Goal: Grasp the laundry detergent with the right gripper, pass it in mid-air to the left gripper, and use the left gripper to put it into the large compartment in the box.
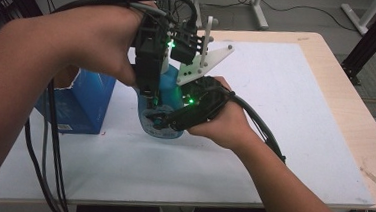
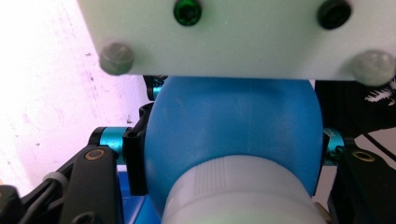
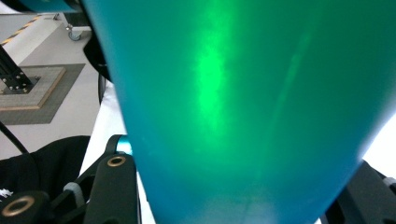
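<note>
- White sheeting covers most of the surface (image 1: pixel 295 123), with a light wood edge showing along the right and far sides; beyond it lies a grey floor with frame legs and a dark mat.
- A blue bottle (image 1: pixel 170 87) stands upright near the middle of the surface, between the two hands.
- In the high view its body looks see-through blue at the bottom, where it meets the white sheet, and a denser, cloudier blue higher up.
- In the left gripper view the bottle (image 2: pixel 233 126) shows a rounded, matt blue shoulder with faint scuffs, narrowing to a pale grey cap with fine ribbing at the bottom of that picture.
- In the right gripper view the bottle (image 3: pixel 243 107) is a smooth teal-blue wall, wider at the top of the picture than at the bottom, with a soft green glow reflected on it.
- The left gripper (image 1: pixel 151 96) comes down from above, and its black jaws are closed on the bottle's upper part, one on each side of the shoulder.
- The right gripper (image 1: pixel 167 120) comes in from the side, low down, with its jaws clamped on the bottle's lower body just above the sheet.
- A blue cardboard box (image 1: pixel 78 103) stands on the surface to the left of the bottle, near it but apart, partly hidden by the left forearm.
- Black cables trail from both grippers, over the near edge.
</note>
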Motion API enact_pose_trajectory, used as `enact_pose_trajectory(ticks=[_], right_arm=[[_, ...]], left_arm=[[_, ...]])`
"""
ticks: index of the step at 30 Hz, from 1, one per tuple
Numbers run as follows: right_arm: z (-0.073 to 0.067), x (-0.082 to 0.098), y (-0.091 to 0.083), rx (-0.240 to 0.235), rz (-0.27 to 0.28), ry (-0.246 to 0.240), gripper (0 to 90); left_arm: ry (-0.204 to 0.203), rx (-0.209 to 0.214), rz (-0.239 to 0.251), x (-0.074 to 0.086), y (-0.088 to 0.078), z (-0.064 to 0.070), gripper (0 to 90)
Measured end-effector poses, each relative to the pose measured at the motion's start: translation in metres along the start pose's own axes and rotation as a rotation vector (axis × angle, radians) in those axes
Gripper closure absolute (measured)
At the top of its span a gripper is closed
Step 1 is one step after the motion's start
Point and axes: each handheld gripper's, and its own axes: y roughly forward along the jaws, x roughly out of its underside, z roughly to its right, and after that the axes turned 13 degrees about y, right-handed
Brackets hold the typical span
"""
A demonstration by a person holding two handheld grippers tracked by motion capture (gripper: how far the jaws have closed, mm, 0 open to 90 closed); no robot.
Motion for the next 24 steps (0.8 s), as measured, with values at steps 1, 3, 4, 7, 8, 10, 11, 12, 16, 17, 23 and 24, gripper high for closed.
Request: enact_pose_trajectory(ticks=[1, 3, 4, 7, 8, 10, 11, 12, 16, 17, 23, 24], right_arm=[[0.000, 0.000, 0.000, 0.003, 0.001, -0.002, 45.0], [-0.001, 0.000, -0.001, 0.005, 0.000, -0.003, 44.9], [-0.001, 0.000, -0.001, 0.005, 0.001, -0.006, 44.7], [-0.001, 0.000, -0.001, 0.001, 0.000, -0.004, 44.6], [-0.002, -0.001, -0.001, 0.001, 0.001, -0.004, 44.2], [-0.001, -0.001, -0.001, -0.006, 0.008, -0.002, 43.4], [-0.002, -0.001, -0.002, -0.005, 0.011, 0.000, 43.1], [-0.001, -0.001, -0.002, -0.006, 0.014, 0.006, 42.2], [-0.005, 0.000, -0.004, 0.029, 0.016, 0.056, 35.0], [-0.006, 0.002, -0.005, 0.040, 0.011, 0.062, 33.1], [-0.006, 0.005, -0.014, 0.052, 0.024, 0.075, 30.7], [-0.005, 0.005, -0.019, 0.065, 0.029, 0.089, 26.1]], left_arm=[[-0.002, 0.000, -0.001, 0.000, 0.000, 0.000, 38.2], [-0.001, -0.003, 0.001, -0.001, -0.001, 0.001, 38.2], [-0.003, -0.003, 0.000, -0.001, -0.001, 0.001, 38.2], [-0.004, 0.001, -0.003, 0.000, -0.001, 0.001, 38.2], [-0.005, 0.002, -0.004, 0.000, -0.003, 0.002, 38.2], [-0.004, 0.002, -0.001, 0.000, -0.004, 0.002, 38.2], [-0.002, 0.001, 0.000, 0.000, -0.005, 0.002, 38.2], [-0.009, -0.007, 0.008, 0.000, -0.005, 0.003, 38.2], [0.000, -0.010, -0.009, 0.000, -0.007, 0.004, 38.1], [0.000, -0.007, -0.013, 0.001, -0.009, 0.004, 38.1], [-0.014, -0.009, -0.012, 0.005, -0.012, 0.004, 38.1], [-0.017, -0.007, -0.016, 0.006, -0.012, 0.003, 38.2]])
